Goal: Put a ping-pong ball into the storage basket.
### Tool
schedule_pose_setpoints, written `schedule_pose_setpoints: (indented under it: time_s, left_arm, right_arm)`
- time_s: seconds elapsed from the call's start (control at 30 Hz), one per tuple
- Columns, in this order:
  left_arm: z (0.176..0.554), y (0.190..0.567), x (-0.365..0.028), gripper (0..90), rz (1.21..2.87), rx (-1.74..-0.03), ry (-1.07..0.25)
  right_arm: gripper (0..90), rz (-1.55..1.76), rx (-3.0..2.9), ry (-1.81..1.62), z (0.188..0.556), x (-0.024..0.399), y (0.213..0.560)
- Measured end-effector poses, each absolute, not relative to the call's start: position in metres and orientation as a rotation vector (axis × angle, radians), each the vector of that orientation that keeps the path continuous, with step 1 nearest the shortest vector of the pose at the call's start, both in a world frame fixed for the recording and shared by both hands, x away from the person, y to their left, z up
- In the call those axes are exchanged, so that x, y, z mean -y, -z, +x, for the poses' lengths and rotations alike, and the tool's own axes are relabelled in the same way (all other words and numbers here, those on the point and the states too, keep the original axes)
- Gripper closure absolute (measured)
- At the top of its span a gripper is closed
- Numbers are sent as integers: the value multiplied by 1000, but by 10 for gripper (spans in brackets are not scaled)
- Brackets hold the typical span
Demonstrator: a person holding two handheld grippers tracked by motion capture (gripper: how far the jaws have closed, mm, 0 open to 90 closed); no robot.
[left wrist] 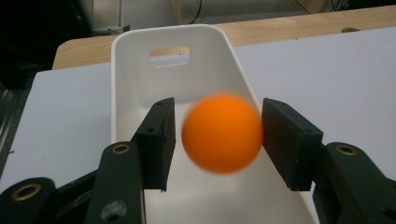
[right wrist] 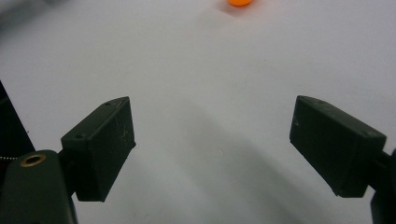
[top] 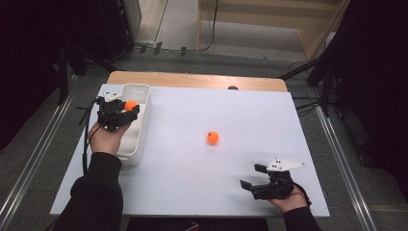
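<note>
Releasing a small round orange ball (left wrist: 221,133) over the white plastic bin (left wrist: 140,56), we see it blurred between the left gripper's (left wrist: 217,140) black jaws.

We find a gap between the ball and one pad, while the other pad sits right at its edge, so the jaws stand slightly parted and no longer clamp it; whether that pad touches the ball we cannot tell. In the high view this ball (top: 130,105) sits above the bin (top: 143,94), which rests at the left edge of the white table sheet (top: 192,183). To the right of the bin, a second orange ball (top: 212,137) lies alone mid-sheet. Well apart from the bin, at the near right, our right gripper (top: 248,175) hovers with jaws wide and nothing between them, facing that second ball (right wrist: 240,2).
</note>
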State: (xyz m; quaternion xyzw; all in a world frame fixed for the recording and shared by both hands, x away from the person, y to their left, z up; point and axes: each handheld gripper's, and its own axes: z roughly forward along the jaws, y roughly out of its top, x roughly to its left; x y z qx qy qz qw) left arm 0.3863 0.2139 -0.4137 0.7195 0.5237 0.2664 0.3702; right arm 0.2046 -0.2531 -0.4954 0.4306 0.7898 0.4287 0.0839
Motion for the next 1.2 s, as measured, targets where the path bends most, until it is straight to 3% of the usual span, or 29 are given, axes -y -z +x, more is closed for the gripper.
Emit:
schedule_pose_setpoints:
  time_s: [0.13, 0.87, 1.2]
  left_arm:
    - [387, 412, -217, 371, 1826, -1371, -656]
    - [386, 396, -213, 167, 1849, -1302, -509]
    - [377, 391, -202, 167, 1887, -1233, -474]
  right_arm:
    - [125, 1282, -2359, -1278, 205, 253, 496]
    - [125, 1306, -2331, -1289, 204, 257, 494]
    - [125, 1277, -2346, -1302, 205, 255, 493]
